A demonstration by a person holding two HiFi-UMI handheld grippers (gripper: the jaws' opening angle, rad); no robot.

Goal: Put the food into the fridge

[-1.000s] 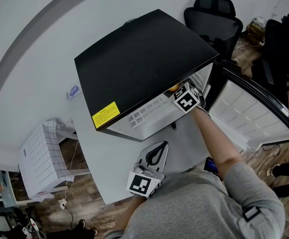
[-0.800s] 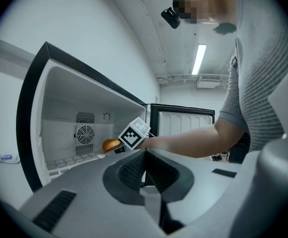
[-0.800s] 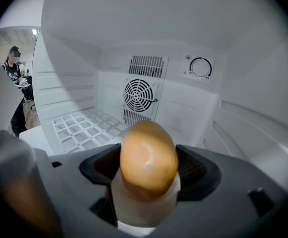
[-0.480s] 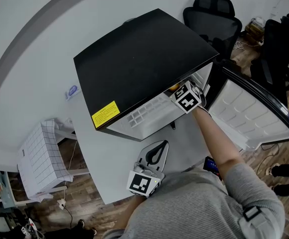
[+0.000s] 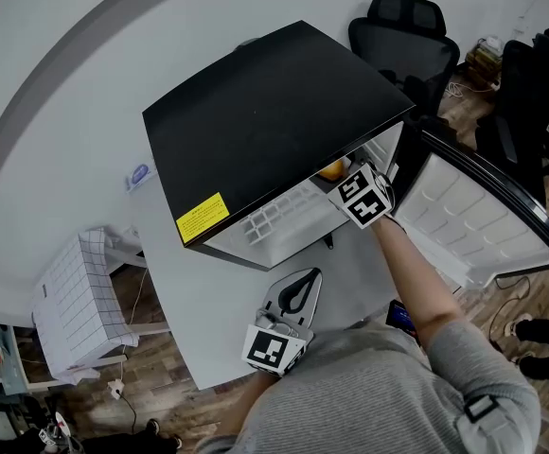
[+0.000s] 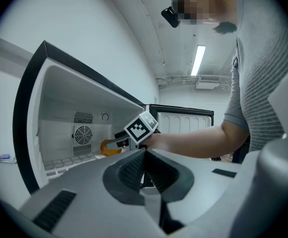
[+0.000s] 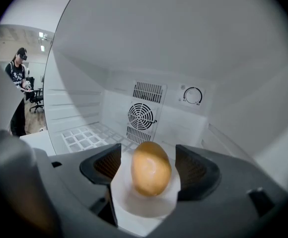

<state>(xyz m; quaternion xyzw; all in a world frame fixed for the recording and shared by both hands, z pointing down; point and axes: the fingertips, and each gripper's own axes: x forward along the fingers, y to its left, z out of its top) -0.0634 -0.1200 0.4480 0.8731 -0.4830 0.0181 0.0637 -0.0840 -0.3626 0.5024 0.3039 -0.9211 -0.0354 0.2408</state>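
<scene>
A black mini fridge (image 5: 256,112) stands on the grey table (image 5: 208,301) with its door (image 5: 483,216) swung open to the right. My right gripper (image 5: 345,182) is at the mouth of the fridge, open. A golden-brown piece of food (image 7: 151,167) on a white paper (image 7: 144,205) lies between its fingers (image 7: 191,168), with a gap on each side. From the head view the food (image 5: 332,169) shows as an orange spot on the fridge shelf. My left gripper (image 5: 298,287) rests on the table in front of the fridge, shut and holding nothing (image 6: 144,155).
A fan grille (image 7: 141,116) and a dial (image 7: 192,96) sit on the fridge's back wall. A black office chair (image 5: 407,26) stands behind the fridge. A white checked box (image 5: 80,296) is left of the table. A dark phone (image 5: 402,315) lies near the table's front edge.
My right gripper has drawn back a little from the fridge opening, while the food stays on the shelf. The left gripper has not moved.
</scene>
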